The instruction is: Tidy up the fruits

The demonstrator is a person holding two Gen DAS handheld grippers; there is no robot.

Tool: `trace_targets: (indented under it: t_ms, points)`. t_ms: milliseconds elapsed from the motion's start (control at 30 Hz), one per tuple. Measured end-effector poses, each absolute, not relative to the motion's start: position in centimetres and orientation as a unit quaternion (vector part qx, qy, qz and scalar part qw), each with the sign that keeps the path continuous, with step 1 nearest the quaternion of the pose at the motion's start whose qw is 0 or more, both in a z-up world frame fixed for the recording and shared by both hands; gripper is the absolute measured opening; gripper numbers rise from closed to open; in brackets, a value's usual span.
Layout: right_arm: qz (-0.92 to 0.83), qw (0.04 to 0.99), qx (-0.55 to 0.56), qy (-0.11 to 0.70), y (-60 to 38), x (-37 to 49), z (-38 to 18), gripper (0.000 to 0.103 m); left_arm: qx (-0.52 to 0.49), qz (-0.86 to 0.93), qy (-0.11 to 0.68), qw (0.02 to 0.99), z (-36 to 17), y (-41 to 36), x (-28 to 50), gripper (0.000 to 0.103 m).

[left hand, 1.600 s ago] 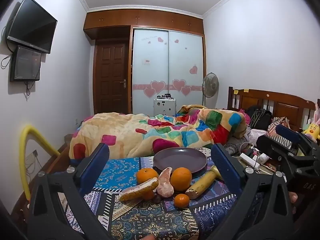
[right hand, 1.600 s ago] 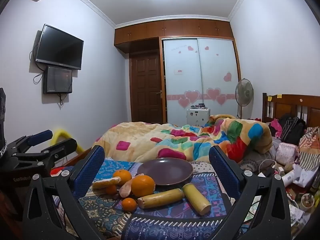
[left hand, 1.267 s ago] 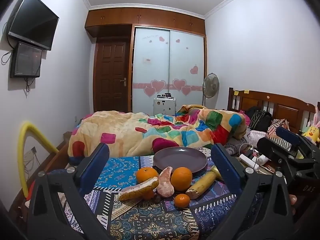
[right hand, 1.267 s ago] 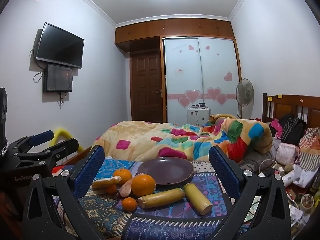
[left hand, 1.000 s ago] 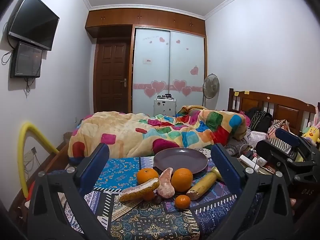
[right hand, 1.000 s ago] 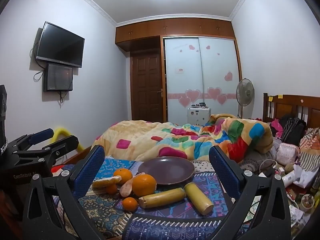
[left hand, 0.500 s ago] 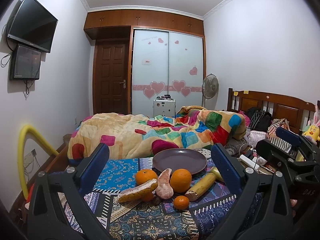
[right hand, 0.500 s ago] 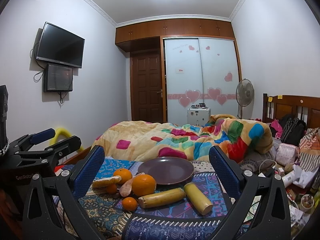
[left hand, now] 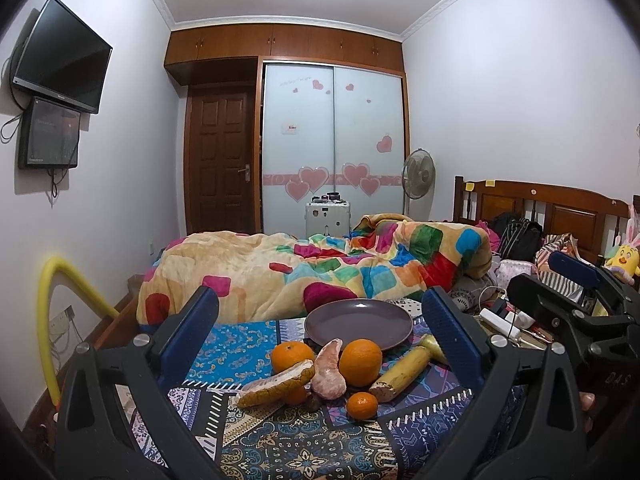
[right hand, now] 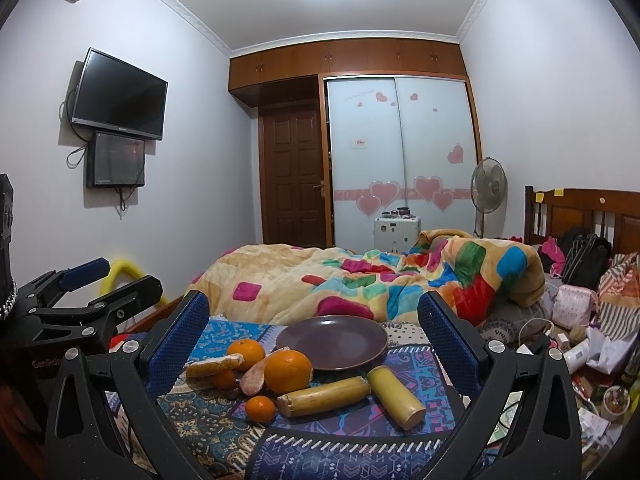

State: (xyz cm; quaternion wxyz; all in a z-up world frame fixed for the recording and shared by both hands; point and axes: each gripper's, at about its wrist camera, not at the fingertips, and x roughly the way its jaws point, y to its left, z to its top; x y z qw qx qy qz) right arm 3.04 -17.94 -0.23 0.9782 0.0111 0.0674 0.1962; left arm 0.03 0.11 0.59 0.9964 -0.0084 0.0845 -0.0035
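Nearby, blanket [left hand: 312, 268] behind plate [left hand: 358, 325]

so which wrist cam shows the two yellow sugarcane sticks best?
Right wrist view: both yellow sugarcane sticks lie in full view on the patterned cloth, in front of the purple plate. Left wrist view shows one stick lengthwise; the other is mostly hidden behind the left gripper's finger.
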Motion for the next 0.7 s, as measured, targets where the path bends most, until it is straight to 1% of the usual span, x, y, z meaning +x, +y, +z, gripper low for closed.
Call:
trace_targets:
  t_ms: [700]
  points:
    - [0.195,0.979,0.010,0.064,-17.40,2.79,0.13,0.103,-0.008,-0.004,0.083,0.997,0.55,0.04,-0.06,0.103]
